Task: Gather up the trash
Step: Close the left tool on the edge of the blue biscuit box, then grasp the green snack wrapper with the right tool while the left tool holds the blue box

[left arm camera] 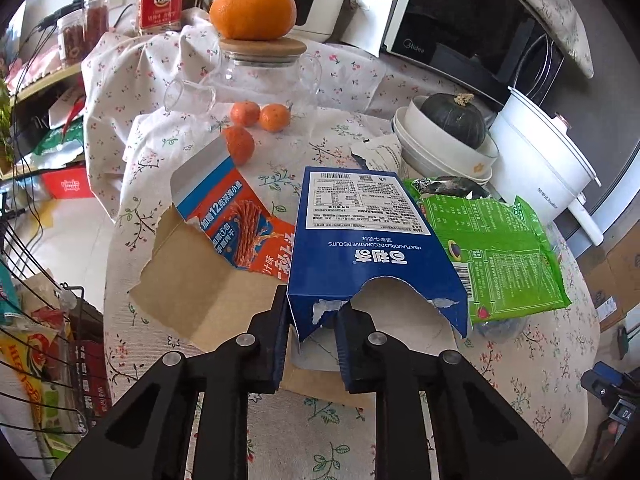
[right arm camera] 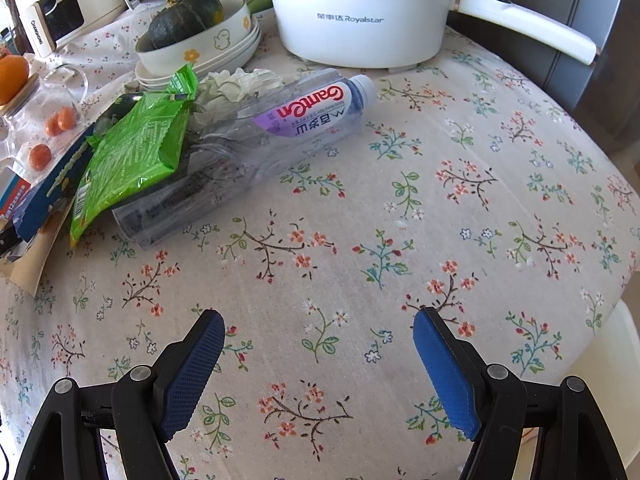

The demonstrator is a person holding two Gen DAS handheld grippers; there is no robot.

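A blue biscuit box (left arm camera: 372, 232) with a torn near end lies on the flowered tablecloth (right arm camera: 360, 240). My left gripper (left arm camera: 312, 312) is shut on the box's torn left corner, one finger outside the wall and one inside the opening. To its left lies a torn orange box (left arm camera: 236, 232), and to its right a green wrapper (left arm camera: 500, 256). In the right wrist view the green wrapper (right arm camera: 132, 156) rests on a clear plastic bottle (right arm camera: 280, 136), with crumpled paper (right arm camera: 240, 84) behind it. My right gripper (right arm camera: 318, 324) hangs open over bare cloth, well short of the bottle.
A white electric pot (right arm camera: 360, 12) and stacked bowls holding a dark squash (right arm camera: 192, 40) stand at the back. A glass jar (left arm camera: 260, 68) with an orange on its lid and loose mandarins (left arm camera: 260, 116) sit behind the boxes. A wire basket (left arm camera: 40, 340) stands off the table's left edge.
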